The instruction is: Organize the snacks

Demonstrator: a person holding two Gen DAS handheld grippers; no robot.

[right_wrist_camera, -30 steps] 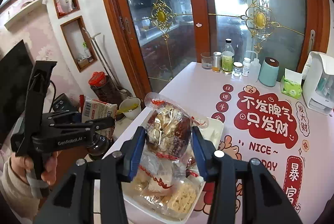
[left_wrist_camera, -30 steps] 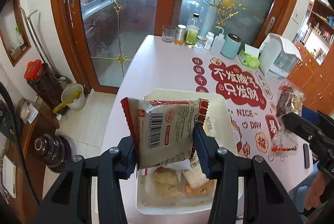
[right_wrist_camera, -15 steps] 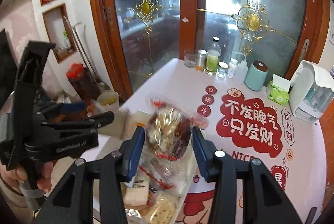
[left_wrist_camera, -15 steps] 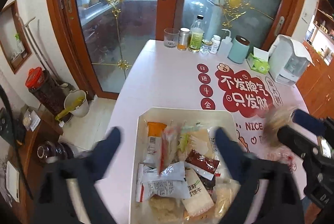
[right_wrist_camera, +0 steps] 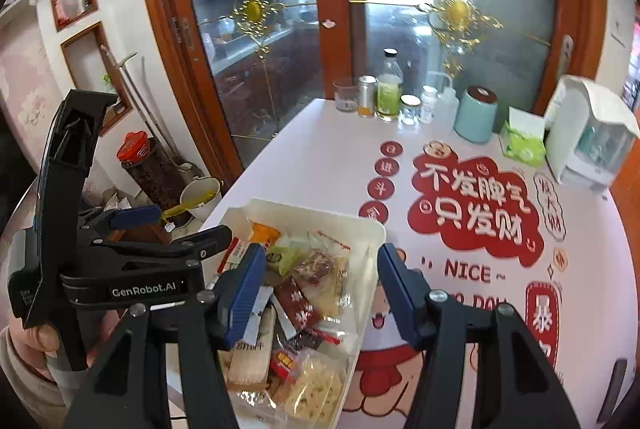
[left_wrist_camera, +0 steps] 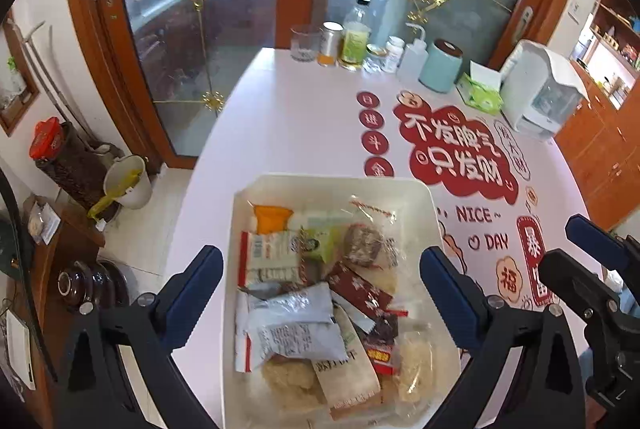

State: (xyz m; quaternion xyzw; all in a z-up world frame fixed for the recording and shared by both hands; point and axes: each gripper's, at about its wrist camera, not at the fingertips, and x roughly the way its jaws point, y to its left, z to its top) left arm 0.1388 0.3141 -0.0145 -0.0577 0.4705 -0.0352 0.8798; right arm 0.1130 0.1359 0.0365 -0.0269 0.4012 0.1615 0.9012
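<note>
A white rectangular tray [left_wrist_camera: 434,217] sits at the near edge of the table and holds a heap of wrapped snacks. On the heap lie a white and red barcode packet [left_wrist_camera: 268,257] and a clear bag with brown pieces [left_wrist_camera: 366,239], which also shows in the right wrist view [right_wrist_camera: 320,269]. My left gripper [left_wrist_camera: 322,281] is open and empty above the tray. My right gripper [right_wrist_camera: 320,289] is open and empty over the same tray [right_wrist_camera: 372,229]. The left gripper's body [right_wrist_camera: 132,269] shows at the left of the right wrist view.
The table wears a pink cloth with a red printed banner [left_wrist_camera: 456,149]. At its far edge stand a glass [left_wrist_camera: 304,43], bottles [left_wrist_camera: 356,37], a teal canister [left_wrist_camera: 440,67], a green tissue box [left_wrist_camera: 480,95] and a white appliance [left_wrist_camera: 540,93]. Left of the table are jars and a bucket [left_wrist_camera: 126,181] on the floor.
Both grippers have opened. The left one let go of the barcode packet and the right one let go of the clear bag; both snacks now lie in the tray.
</note>
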